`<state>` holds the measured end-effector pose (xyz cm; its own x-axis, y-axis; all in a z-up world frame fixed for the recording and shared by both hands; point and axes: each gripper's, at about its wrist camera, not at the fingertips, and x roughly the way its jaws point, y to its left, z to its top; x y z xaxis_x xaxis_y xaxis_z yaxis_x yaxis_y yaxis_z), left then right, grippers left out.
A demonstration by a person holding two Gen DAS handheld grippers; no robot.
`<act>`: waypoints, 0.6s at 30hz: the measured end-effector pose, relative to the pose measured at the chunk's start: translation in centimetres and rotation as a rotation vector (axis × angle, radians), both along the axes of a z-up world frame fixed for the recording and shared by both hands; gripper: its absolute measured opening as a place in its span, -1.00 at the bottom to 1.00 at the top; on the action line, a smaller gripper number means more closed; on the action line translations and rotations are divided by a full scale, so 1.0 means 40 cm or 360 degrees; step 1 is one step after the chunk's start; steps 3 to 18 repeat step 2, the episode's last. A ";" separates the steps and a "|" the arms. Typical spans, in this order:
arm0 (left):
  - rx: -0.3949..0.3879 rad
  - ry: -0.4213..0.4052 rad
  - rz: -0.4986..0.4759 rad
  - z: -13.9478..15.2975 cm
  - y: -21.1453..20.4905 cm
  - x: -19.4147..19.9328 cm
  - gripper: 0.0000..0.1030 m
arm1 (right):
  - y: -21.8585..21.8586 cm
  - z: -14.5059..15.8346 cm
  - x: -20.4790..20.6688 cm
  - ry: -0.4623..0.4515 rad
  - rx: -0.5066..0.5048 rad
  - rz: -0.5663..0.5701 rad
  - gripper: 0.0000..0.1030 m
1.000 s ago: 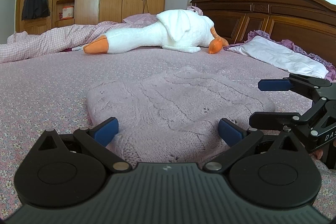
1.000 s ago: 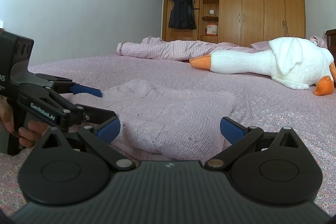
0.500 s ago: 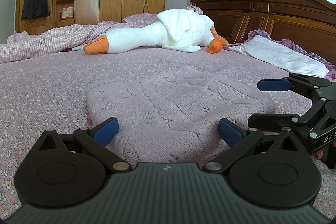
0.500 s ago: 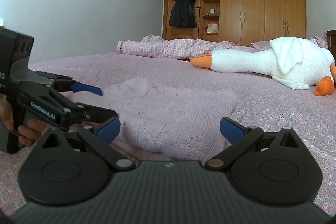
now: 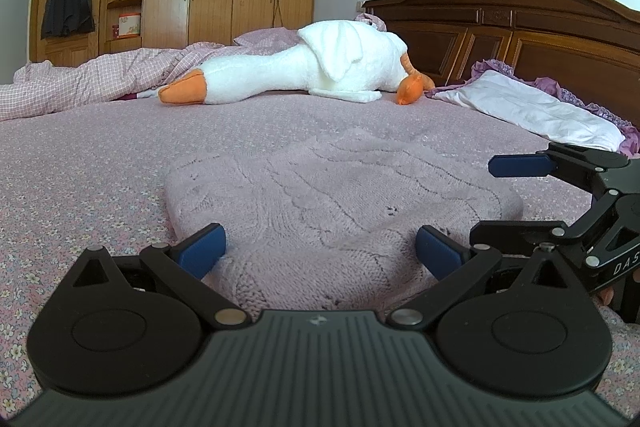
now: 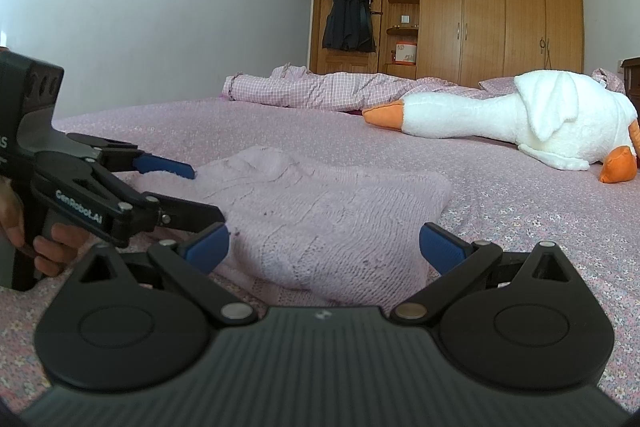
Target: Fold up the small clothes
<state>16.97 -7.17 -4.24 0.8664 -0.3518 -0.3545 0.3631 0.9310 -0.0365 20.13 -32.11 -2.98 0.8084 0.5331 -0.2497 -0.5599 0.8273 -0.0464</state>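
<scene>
Wood first: a wardrobe [image 6: 480, 7] fills the far wall, w/ a dark carved headboard [image 5: 520, 23] at the bed's head. The bed [image 5: 80, 167] wears a pink floral sheet; a checked pink quilt [image 6: 320, 91] lies bunched along its far side. A white plush goose [image 5: 320, 67] w/ orange beak and feet sprawls across it, a white pillow [image 5: 532, 107] near the headboard. The lilac knit sweater [image 5: 340, 195] lies folded flat mid-bed, right in front of both tools. Left tool [image 5: 320, 253]: blue pads spread wide, straddling the sweater's near edge, gripping nothing. Right tool [image 6: 325, 246]: also wide apart over the near edge (empty too). A hand [image 6: 52, 247] holds the left tool's grip.
</scene>
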 end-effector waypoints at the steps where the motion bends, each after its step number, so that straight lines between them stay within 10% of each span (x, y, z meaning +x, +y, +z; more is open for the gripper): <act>1: 0.0002 0.0001 0.0000 0.000 0.000 0.001 1.00 | 0.000 0.000 0.000 0.0000 0.0000 0.0000 1.00; 18: 0.0006 0.0004 0.0000 -0.001 0.000 0.002 1.00 | 0.000 0.000 0.001 0.0001 0.0000 0.0000 1.00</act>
